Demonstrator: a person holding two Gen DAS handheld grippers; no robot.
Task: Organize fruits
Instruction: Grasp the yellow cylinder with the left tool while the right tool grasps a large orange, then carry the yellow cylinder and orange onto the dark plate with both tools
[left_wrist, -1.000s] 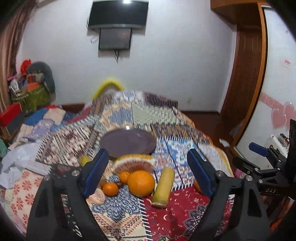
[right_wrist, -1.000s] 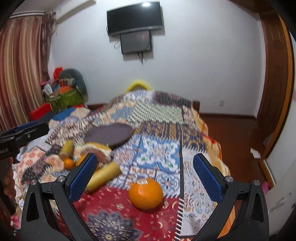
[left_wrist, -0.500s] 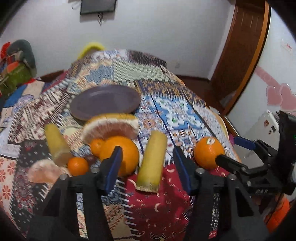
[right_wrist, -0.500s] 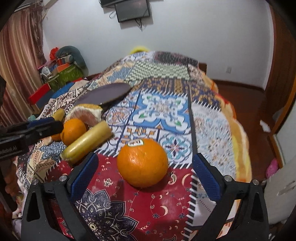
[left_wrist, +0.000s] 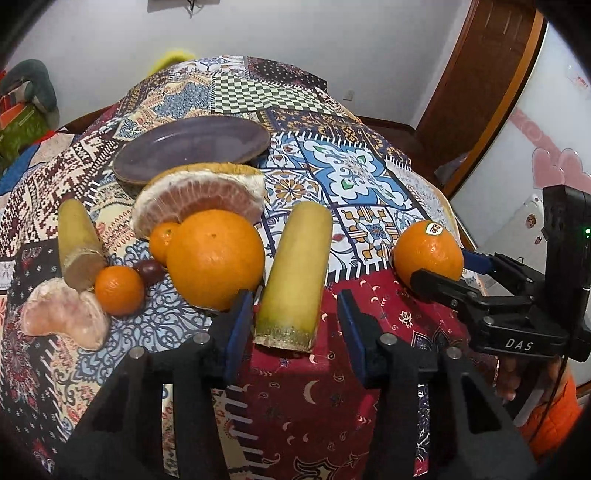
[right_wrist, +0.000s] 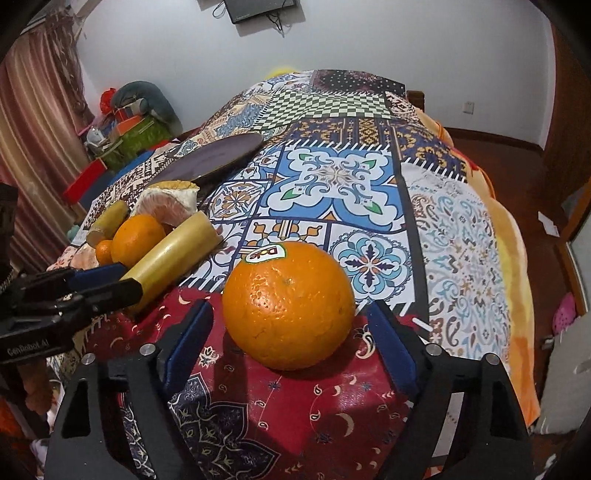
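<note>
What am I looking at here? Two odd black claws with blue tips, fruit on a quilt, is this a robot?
No robot: a person holds two hand grippers, each with a camera looking along its fingers. One picture comes from the left gripper, open around the end of a yellow stalk. The other comes from the right gripper, open around a stickered orange. Nothing is gripped. On the patchwork cloth lie a bigger orange, a pomelo wedge and an empty purple plate.

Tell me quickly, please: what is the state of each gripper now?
Left gripper: open, jaws on both sides of the sugarcane piece, holding nothing.
Right gripper: open, jaws on both sides of the stickered orange, holding nothing.
</note>
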